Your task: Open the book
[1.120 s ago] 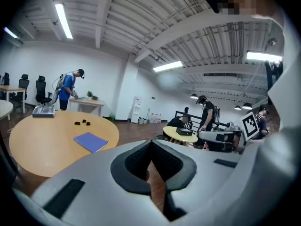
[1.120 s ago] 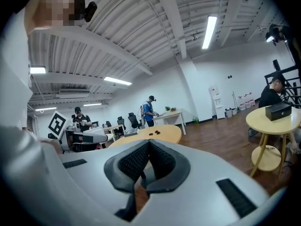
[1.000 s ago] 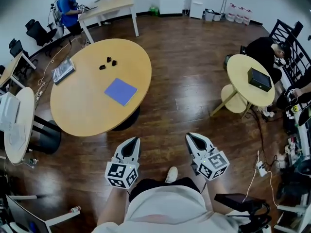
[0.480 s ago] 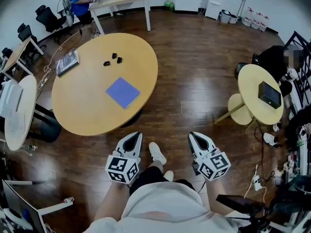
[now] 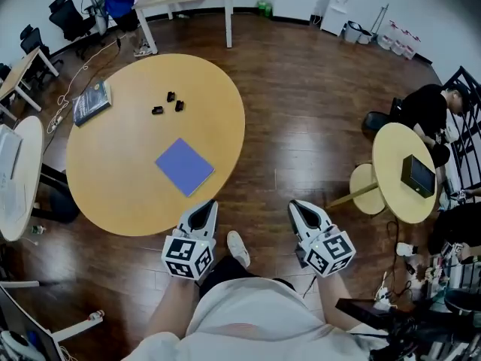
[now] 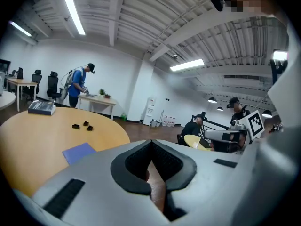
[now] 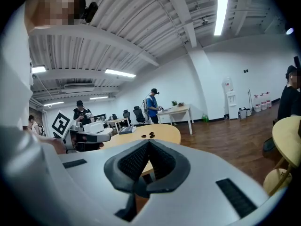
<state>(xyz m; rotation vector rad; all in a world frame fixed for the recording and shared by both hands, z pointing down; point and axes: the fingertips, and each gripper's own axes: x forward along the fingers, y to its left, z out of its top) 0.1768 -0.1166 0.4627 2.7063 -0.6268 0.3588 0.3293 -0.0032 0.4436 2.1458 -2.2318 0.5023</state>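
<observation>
A closed blue book [image 5: 184, 166] lies flat on the round wooden table [image 5: 113, 194], near its front right part. In the left gripper view the blue book [image 6: 79, 152] shows low at the left, beyond the jaws. My left gripper [image 5: 207, 204] hangs just off the table's near edge, jaws together with nothing between them. My right gripper [image 5: 299, 206] is held over the wooden floor, off the table's right side, also shut and empty. Both stay well short of the book. In their own views the left gripper [image 6: 151, 143] and right gripper [image 7: 148, 143] have their pads meeting at the tips.
Three small black objects [image 5: 168, 104] and a grey book stack [image 5: 92, 102] sit at the table's far side. A smaller round table [image 5: 398, 156] with a black box [image 5: 418, 173] and a stool [image 5: 366, 188] stand to the right. People are at the back left and far right.
The view has moved toward the round table, so the book is now nearer to my left gripper. Both grippers keep the same pose and stay shut.
</observation>
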